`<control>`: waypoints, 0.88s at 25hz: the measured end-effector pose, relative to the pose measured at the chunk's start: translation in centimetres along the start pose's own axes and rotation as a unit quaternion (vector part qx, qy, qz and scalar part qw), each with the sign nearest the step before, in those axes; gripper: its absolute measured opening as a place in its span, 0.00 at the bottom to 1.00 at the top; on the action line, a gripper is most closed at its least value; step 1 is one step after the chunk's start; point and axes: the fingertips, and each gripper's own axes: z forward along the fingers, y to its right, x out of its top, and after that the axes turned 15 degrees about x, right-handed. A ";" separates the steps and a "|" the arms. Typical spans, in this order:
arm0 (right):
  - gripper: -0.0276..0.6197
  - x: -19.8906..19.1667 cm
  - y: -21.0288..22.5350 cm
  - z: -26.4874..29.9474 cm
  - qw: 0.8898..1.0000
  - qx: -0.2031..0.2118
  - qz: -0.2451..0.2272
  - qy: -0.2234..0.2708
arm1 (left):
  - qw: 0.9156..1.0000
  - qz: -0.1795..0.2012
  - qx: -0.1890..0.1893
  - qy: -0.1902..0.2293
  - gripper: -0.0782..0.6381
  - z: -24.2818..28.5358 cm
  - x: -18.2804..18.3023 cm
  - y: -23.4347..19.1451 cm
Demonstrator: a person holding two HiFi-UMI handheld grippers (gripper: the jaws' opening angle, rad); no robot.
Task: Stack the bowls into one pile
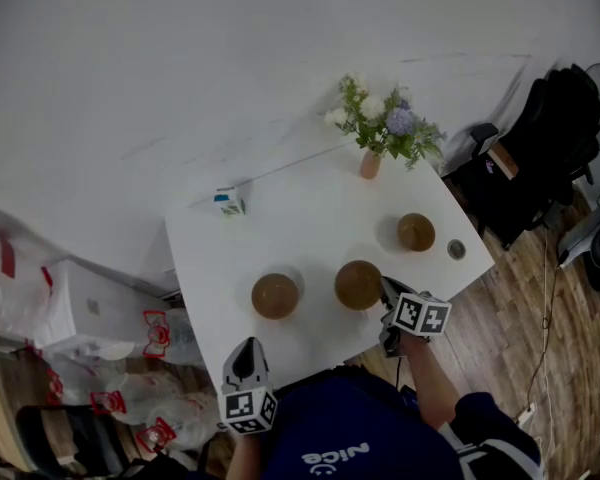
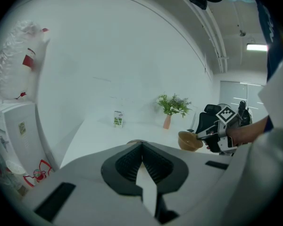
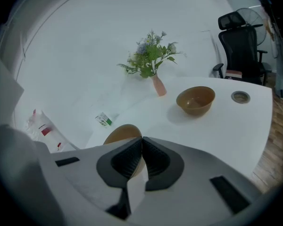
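Three brown bowls are on or over the white table (image 1: pixel 280 228). The left bowl (image 1: pixel 275 295) stands near the front edge; only a sliver of its rim (image 2: pixel 137 141) shows past my left gripper (image 2: pixel 141 145). That gripper (image 1: pixel 246 350) hangs shut and empty at the table's front edge, short of the left bowl. My right gripper (image 1: pixel 383 290) is shut on the near rim of the middle bowl (image 1: pixel 358 284), which looks raised off the table (image 2: pixel 188 141). In the right gripper view, that bowl (image 3: pixel 119 134) sits just behind the closed jaws (image 3: pixel 142 140). The third bowl (image 1: pixel 416 232) (image 3: pixel 195 100) rests far right.
A pink vase of flowers (image 1: pixel 371 161) stands at the table's far edge, a small milk carton (image 1: pixel 230 201) at the far left corner, a round grey disc (image 1: pixel 456 250) near the right edge. A black chair (image 1: pixel 540 138) is at right; white bags and boxes (image 1: pixel 80 313) lie left.
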 end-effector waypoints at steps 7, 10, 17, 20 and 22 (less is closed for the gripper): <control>0.09 0.3 -5.5 2.3 0.997 0.071 -0.019 -0.007 | 1.000 -0.006 0.004 0.000 0.13 -0.5 -0.3 -0.6; 0.09 -0.1 -8.5 4.2 0.994 0.099 -0.036 -0.025 | 1.000 -0.011 0.011 0.002 0.13 -0.9 -0.4 -1.1; 0.09 -2.1 -13.8 8.0 0.983 0.152 -0.070 -0.072 | 0.999 -0.024 0.038 0.008 0.13 -2.0 -0.3 -3.1; 0.09 -3.2 -14.9 9.4 0.980 0.162 -0.074 -0.090 | 0.998 -0.028 0.054 0.010 0.13 -2.6 -0.5 -4.1; 0.09 -3.9 -15.3 10.4 0.978 0.165 -0.078 -0.102 | 0.997 -0.032 0.067 0.010 0.13 -3.0 -0.6 -4.8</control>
